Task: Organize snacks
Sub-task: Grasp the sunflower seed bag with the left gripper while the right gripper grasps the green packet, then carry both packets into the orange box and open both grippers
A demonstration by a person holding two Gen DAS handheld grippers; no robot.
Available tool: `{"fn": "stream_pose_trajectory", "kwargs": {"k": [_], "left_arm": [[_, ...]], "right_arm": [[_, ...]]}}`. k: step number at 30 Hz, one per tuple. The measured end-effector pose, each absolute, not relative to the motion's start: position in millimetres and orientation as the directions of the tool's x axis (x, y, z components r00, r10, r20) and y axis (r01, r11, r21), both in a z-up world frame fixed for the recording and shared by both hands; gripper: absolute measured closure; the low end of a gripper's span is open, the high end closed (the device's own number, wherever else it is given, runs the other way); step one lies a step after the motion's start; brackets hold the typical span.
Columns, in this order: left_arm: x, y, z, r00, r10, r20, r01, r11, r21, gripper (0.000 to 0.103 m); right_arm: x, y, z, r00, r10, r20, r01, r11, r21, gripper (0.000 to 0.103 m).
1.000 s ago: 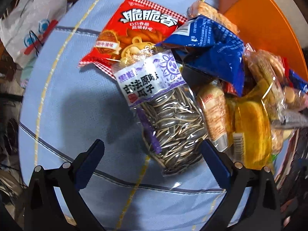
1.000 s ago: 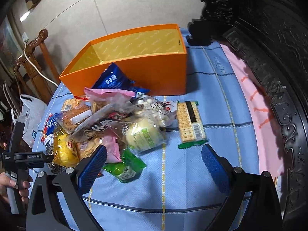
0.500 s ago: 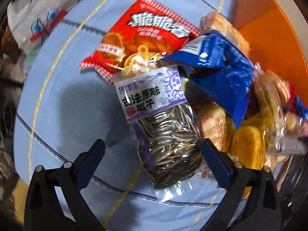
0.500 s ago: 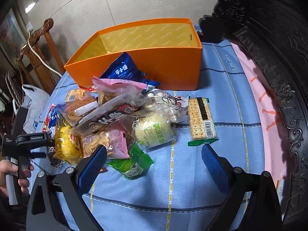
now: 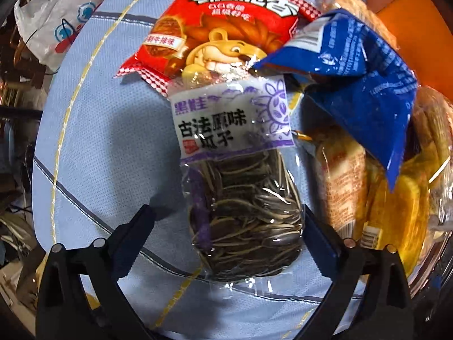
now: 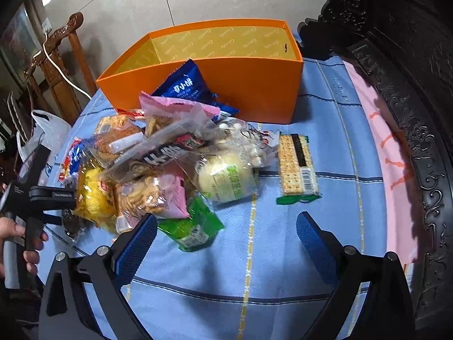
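1. Your left gripper (image 5: 226, 226) is spread wide, its two blue-padded fingers on either side of the sunflower seed bag (image 5: 240, 187); the right pad sits just beside the bag's edge, the left pad stands clear of it, and nothing is clamped.
2. That bag is clear crinkly plastic with a white-and-purple paper-like label, packed with striped, pointed seeds. It lies on the blue woven tablecloth (image 5: 93, 141), which carries thin yellow and dark lines.
3. Its top edge overlaps one glossy red snack packet (image 5: 220, 25) with a cartoon lion; one creased blue foil bag (image 5: 359, 90) leans in from the right.
4. Your right gripper (image 6: 223, 240) is also released, jaws wide apart over bare cloth and holding nothing.
5. From the right wrist view, the snack pile (image 6: 158, 164) sits ahead and left: soft transparent wrappers, one pink bag, one green pouch (image 6: 192, 226) nearest your left pad.
6. One flat rectangular cracker pack (image 6: 296, 167) lies apart to the pile's right.
7. One rigid orange box (image 6: 226, 82), open-topped with a yellow patterned lining, stands behind the pile.
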State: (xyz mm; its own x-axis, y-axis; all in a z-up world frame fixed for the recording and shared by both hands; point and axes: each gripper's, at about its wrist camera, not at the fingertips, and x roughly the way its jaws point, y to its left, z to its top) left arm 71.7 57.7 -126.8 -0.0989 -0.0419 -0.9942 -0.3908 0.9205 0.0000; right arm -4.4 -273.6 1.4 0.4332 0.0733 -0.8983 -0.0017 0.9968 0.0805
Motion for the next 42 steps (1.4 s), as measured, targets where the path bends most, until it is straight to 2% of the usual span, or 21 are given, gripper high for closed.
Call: {"fn": "stream_pose_trajectory", "kwargs": {"k": [4,9,15,17,19,20,23,25,28,31,42], "left_arm": [[63,58,-113,-0.046,0.006,-0.999,-0.292,0.956,0.019,0.040],[49,65,-109,-0.005,0.041,-0.999,-0.190,0.981,0.041,0.040],[46,88,-126,0.000,0.000,-1.000,-0.181,0.983,0.000,0.040],[52,90,-128,0.007,0.003,-1.000,-0.175,0.985,0.002,0.040],[47,97,-127,0.015,0.004,-1.000,-0.171,0.985,0.002,0.040],[46,92,-125,0.021,0.009,-1.000,-0.166,0.986,0.006,0.040],[37,81,-119,0.027,0.013,-1.000,-0.161,0.987,0.009,0.040],[35,82,-118,0.029,0.005,-1.000,-0.163,0.987,0.000,0.040],[32,89,-115,0.033,-0.040,-0.999,-0.190,0.981,-0.045,0.040],[31,95,-109,0.053,-0.042,-0.998,-0.198,0.979,-0.052,0.040],[24,93,-62,0.233,-0.131,-0.964,-0.142,0.976,-0.167,0.040]], "right_arm": [[-14,-274,-10,0.399,0.064,-0.915,-0.052,0.998,0.047,0.004],[-27,-260,-28,0.339,0.141,-0.930,-0.143,0.985,0.097,0.004],[-22,-223,-49,0.376,0.117,-0.919,-0.290,0.957,0.003,0.006],[-12,-222,-61,0.352,0.117,-0.928,-0.283,0.959,0.013,0.017],[-2,-227,-72,0.313,0.143,-0.939,-0.255,0.965,0.062,0.050],[1,-230,-75,0.300,0.149,-0.942,-0.242,0.967,0.076,0.055],[4,-230,-77,0.293,0.149,-0.944,-0.252,0.965,0.074,0.056],[4,-234,-74,0.269,0.191,-0.944,-0.244,0.962,0.125,0.074],[-1,-243,-60,0.251,0.292,-0.923,-0.207,0.948,0.244,0.074],[-13,-248,-46,0.258,0.330,-0.908,-0.221,0.935,0.277,0.074],[-28,-267,-11,0.307,0.361,-0.880,-0.234,0.925,0.298,0.074]]}}
